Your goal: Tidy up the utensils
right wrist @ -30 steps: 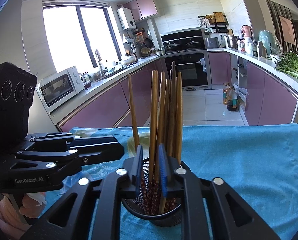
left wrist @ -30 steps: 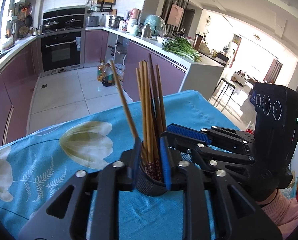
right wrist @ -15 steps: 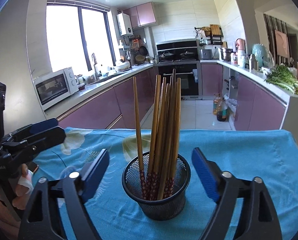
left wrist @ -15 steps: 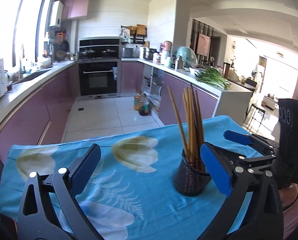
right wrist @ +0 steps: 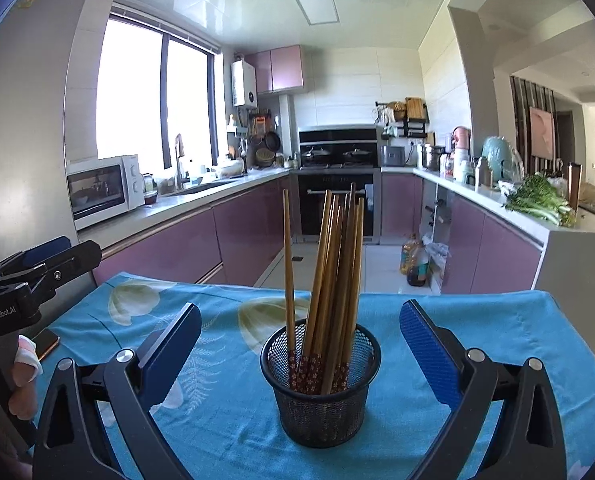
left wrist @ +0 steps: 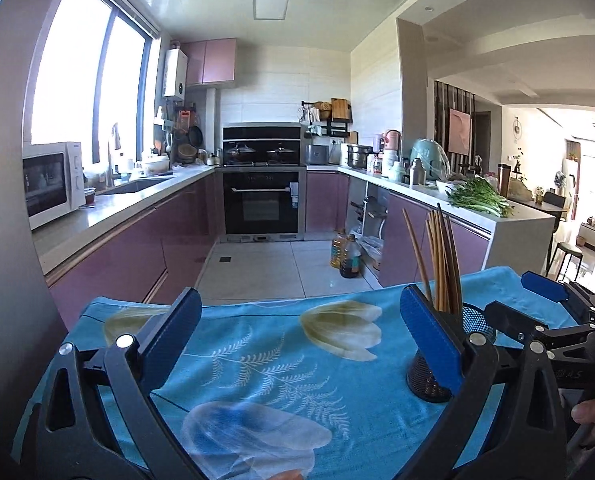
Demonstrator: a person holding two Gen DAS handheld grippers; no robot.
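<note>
A black mesh cup (right wrist: 320, 384) stands upright on the blue flowered tablecloth (right wrist: 225, 412) and holds several wooden chopsticks (right wrist: 333, 264), tips up. My right gripper (right wrist: 300, 348) is open and empty, its blue pads on either side of the cup, a little short of it. My left gripper (left wrist: 297, 336) is open and empty over the cloth; the cup (left wrist: 429, 380) and chopsticks (left wrist: 441, 260) sit partly behind its right finger. The right gripper also shows in the left wrist view (left wrist: 553, 312), beyond the cup.
A phone (right wrist: 46, 343) lies on the cloth at the left edge by the hand holding the left gripper (right wrist: 37, 272). Beyond the table's far edge are a tiled floor, oil bottles (right wrist: 415, 264) and purple cabinets.
Both grippers were shut around the chopsticks in the cup a second ago. Both have opened wide and pulled back; the left one has swung left, so the cup now sits at its right.
</note>
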